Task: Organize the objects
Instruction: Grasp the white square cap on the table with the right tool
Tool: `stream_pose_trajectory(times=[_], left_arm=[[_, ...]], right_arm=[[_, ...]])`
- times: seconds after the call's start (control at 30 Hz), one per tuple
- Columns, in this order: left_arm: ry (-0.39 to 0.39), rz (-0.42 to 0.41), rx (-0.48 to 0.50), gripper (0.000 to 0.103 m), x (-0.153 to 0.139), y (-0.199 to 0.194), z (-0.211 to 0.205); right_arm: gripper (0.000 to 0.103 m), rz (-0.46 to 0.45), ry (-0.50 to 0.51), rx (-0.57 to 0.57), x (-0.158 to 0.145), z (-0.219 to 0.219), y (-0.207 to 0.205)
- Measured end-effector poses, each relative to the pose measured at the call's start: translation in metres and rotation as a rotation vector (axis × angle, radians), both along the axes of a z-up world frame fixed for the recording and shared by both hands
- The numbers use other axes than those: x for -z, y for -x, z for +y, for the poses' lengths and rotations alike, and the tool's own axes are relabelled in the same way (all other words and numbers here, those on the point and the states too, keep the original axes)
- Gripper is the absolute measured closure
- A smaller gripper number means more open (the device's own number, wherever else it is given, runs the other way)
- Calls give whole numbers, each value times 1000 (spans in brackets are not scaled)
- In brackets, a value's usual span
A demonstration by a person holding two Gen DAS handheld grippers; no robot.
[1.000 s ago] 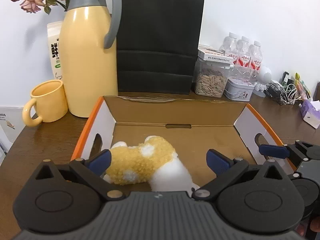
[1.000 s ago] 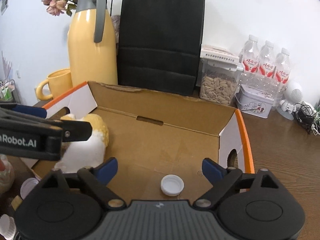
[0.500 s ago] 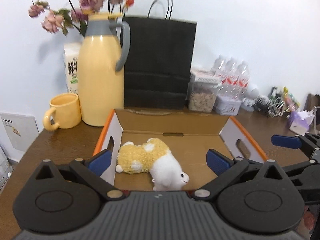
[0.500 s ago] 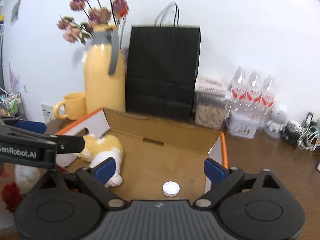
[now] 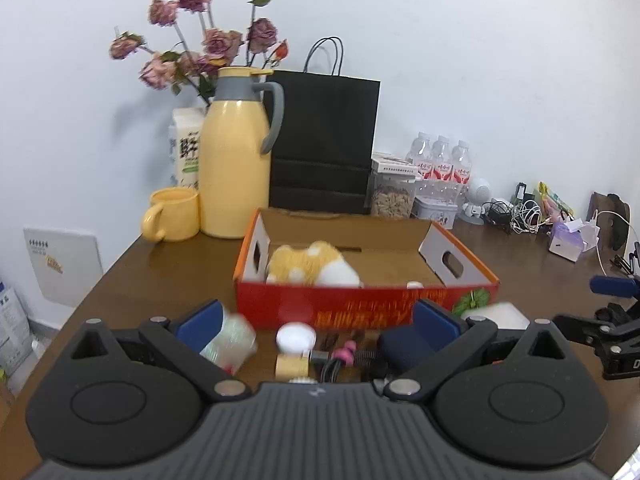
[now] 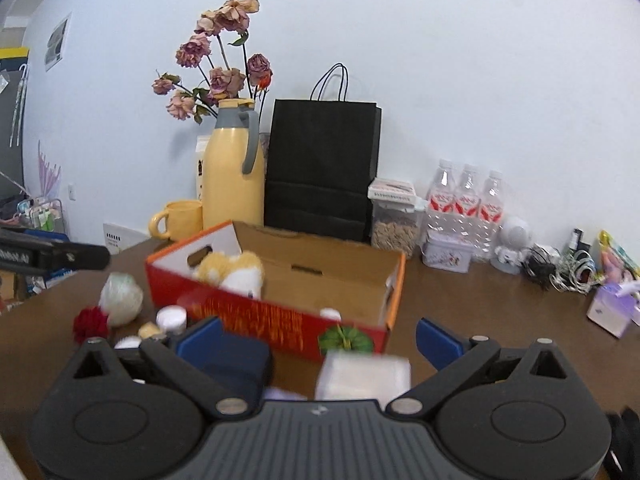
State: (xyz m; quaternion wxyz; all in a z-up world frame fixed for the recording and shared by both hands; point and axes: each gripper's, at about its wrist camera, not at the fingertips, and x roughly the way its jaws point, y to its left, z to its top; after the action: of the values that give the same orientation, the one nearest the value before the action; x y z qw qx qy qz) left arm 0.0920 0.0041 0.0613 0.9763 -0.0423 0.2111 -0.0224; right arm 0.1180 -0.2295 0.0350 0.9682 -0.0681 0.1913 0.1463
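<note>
On the left of the heap in front of the box (image 5: 360,312) lie a pale bundle (image 6: 120,299) and a red flower (image 6: 90,322). Next come a white cap (image 5: 295,338) and a small yellow roll (image 5: 291,365), then a dark tangle with a pink clip (image 5: 346,350); blur makes that tangle hard to read, and it may be cables. Further right sit a dark blue case (image 6: 236,364) and a white block (image 6: 362,374), both just in front of the box wall.

The left gripper (image 5: 316,322) hangs above the heap with its jaws spread and nothing between them. The right gripper (image 6: 318,338) is opening to its widest, and the block lies below the gap, untouched.

Inside the box a plush toy (image 5: 310,266) lies at the left end and a white cap (image 6: 330,313) sits near the front wall, so the middle and right of the floor are free.

The step, as I judge it, is choosing the next piece. Each hand should take what lies under it: the left the cap or roll, the right the block. Come down straight, settle the pads on opposite flat sides, close firmly, then lift clear of the front wall before moving over the free floor. Keep the two grippers apart.
</note>
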Motion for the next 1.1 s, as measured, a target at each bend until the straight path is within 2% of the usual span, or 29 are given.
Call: stream_pose_trajectory(times=[0.4, 0.53, 0.63, 0.7, 0.83, 0.9, 0.93, 1.0, 1.1], left_arm=[[-17, 53, -50, 0, 40, 60, 11], [-14, 70, -46, 0, 51, 70, 12], [-12, 89, -51, 0, 58, 74, 14], [-2, 101, -55, 0, 62, 75, 15], [11, 114, -60, 0, 66, 75, 18], [12, 113, -61, 0, 66, 76, 18], [13, 113, -62, 0, 66, 76, 18], [18, 114, -65, 0, 67, 76, 18], [24, 116, -67, 0, 67, 76, 19]], right_arm=[[1, 116, 9, 59, 62, -34, 78], [6, 151, 14, 64, 82, -38, 93], [14, 175, 14, 72, 94, -41, 100], [26, 177, 17, 81, 99, -43, 105], [41, 171, 11, 86, 103, -44, 110], [55, 176, 2, 82, 104, -45, 109], [58, 174, -7, 78, 104, -45, 109], [76, 172, -8, 70, 104, -44, 109], [77, 171, -15, 53, 104, -43, 110]])
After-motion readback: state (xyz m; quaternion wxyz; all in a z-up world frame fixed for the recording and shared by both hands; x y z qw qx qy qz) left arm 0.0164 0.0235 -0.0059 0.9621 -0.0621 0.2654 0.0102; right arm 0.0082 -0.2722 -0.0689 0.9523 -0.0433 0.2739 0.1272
